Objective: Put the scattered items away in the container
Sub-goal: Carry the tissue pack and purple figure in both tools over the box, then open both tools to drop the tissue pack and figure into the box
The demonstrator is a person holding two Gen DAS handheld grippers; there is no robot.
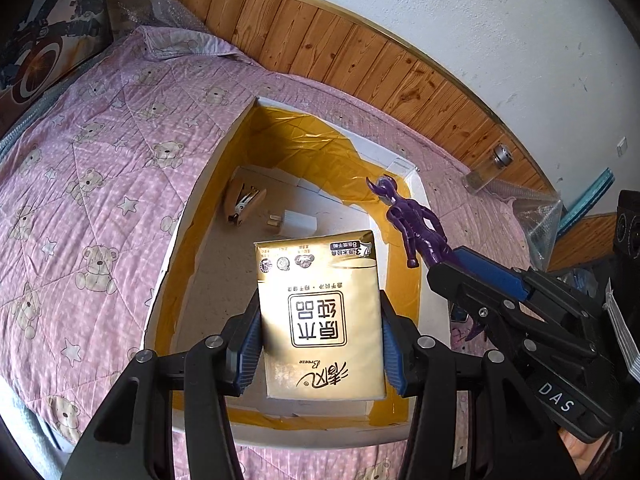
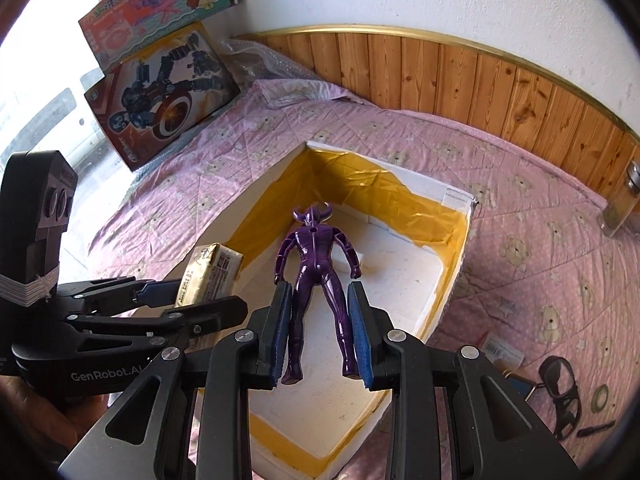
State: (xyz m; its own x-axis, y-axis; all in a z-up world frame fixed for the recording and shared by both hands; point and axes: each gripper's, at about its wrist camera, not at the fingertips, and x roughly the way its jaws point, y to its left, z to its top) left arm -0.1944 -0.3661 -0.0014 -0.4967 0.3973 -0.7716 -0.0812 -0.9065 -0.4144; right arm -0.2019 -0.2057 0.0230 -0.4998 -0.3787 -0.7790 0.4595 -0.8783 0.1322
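Here, the left claw point(image 1: 322, 344) is clamped on a gold tissue pack point(image 1: 320, 316) — a flat, glossy rectangular packet with dark printed characters in a framed panel and a row of small round marks near its far edge. The blue pads press its two long sides. The pack hangs above the near part of the container point(image 1: 184, 248), a white box with yellow tape lining the upper part of its inner walls, resting on a bed point(image 1: 100, 168) covered by a pink quilt printed with bears and stars.

The right claw point(image 2: 320, 334) is clamped on a purple figure point(image 2: 318, 268) — a glossy, moulded humanoid toy with a horned head, arms held away from the body and legs straight. The pads grip it at the legs; head and torso project forward over the container's white floor.

Inside the container, on the floor toward the far left, lie a tan stapler point(image 1: 242, 202) and, just beside it, a white plug adapter point(image 1: 294, 222).

To the near right of the container, black goggles point(image 2: 560, 392) lie on the quilt. Well apart at the far right stands a glass jar point(image 2: 622, 204).
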